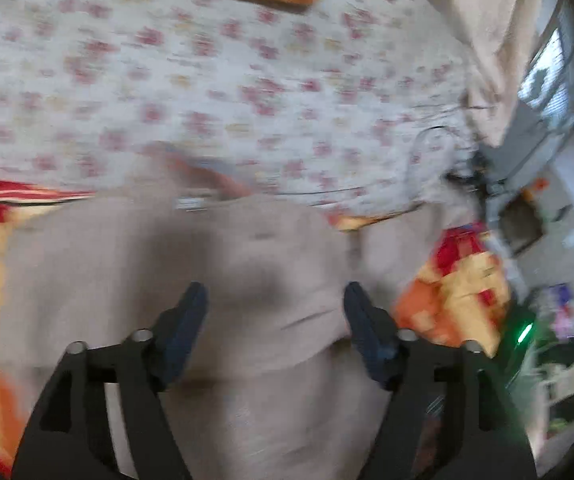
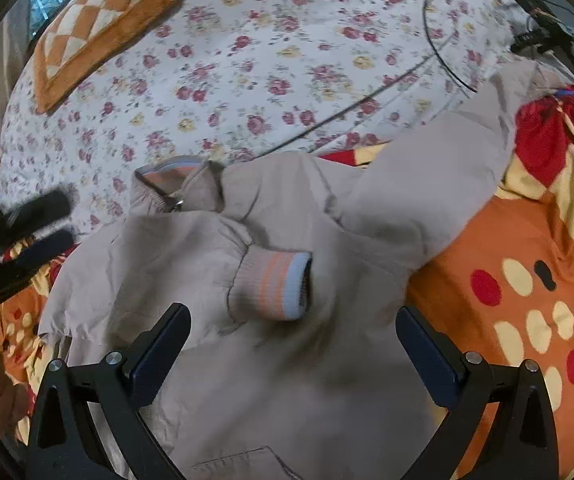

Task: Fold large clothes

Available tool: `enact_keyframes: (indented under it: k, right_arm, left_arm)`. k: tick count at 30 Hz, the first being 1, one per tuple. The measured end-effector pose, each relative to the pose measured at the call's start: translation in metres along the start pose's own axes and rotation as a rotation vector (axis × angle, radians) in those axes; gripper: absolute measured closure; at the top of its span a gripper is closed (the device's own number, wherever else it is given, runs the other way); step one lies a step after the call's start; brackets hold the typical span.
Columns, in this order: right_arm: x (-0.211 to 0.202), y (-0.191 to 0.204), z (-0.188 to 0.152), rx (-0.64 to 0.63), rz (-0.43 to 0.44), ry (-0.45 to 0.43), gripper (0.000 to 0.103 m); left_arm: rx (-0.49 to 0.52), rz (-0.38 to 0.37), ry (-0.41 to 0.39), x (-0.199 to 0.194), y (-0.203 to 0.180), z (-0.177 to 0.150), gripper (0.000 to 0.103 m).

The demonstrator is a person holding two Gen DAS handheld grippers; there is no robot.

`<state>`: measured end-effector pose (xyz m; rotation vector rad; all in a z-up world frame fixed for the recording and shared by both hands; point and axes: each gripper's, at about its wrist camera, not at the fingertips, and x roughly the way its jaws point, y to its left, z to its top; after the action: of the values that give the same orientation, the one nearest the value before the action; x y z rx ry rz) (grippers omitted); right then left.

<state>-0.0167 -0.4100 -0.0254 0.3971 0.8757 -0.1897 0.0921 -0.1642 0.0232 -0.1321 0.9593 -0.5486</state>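
Observation:
A beige jacket [image 2: 287, 360] lies on the bed, front up, collar and zipper pull [image 2: 175, 200] at the far end. One sleeve is folded across the chest, its striped knit cuff [image 2: 283, 286] resting in the middle. The other sleeve [image 2: 439, 176] stretches out to the far right. My right gripper [image 2: 293, 332] is open, hovering just above the jacket near the cuff, holding nothing. My left gripper [image 1: 275, 312] is open and empty over the jacket body [image 1: 207, 260]; that view is blurred. The left gripper also shows at the left edge of the right wrist view [image 2: 27, 224].
A floral bedsheet [image 2: 247, 60] covers the far bed. An orange checked cushion [image 2: 99, 24] lies at the far left. An orange, red and yellow blanket [image 2: 527, 260] lies under and right of the jacket. A black cable [image 2: 439, 52] loops at the far right.

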Motion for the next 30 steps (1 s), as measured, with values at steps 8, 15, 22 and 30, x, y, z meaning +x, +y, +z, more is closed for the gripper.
enact_keyframes:
  k: [8, 15, 22, 30]
  right_arm:
    - [0.024, 0.013, 0.006, 0.005, -0.027, -0.005, 0.0]
    - [0.076, 0.054, 0.015, -0.179, -0.05, 0.097, 0.051]
    - [0.007, 0.049, 0.047, -0.252, -0.131, -0.182, 0.077]
    - [0.059, 0.03, 0.029, -0.243, -0.148, 0.064, 0.042]
  left_arm:
    - [-0.118, 0.391, 0.045, -0.029, 0.122, -0.074, 0.029]
    - [-0.28, 0.5, 0.052, -0.005, 0.174, -0.094, 0.027]
    - [-0.26, 0.527, 0.043, -0.005, 0.166, -0.099, 0.021]
    - [-0.392, 0.483, -0.004, -0.023, 0.184, -0.104, 0.022]
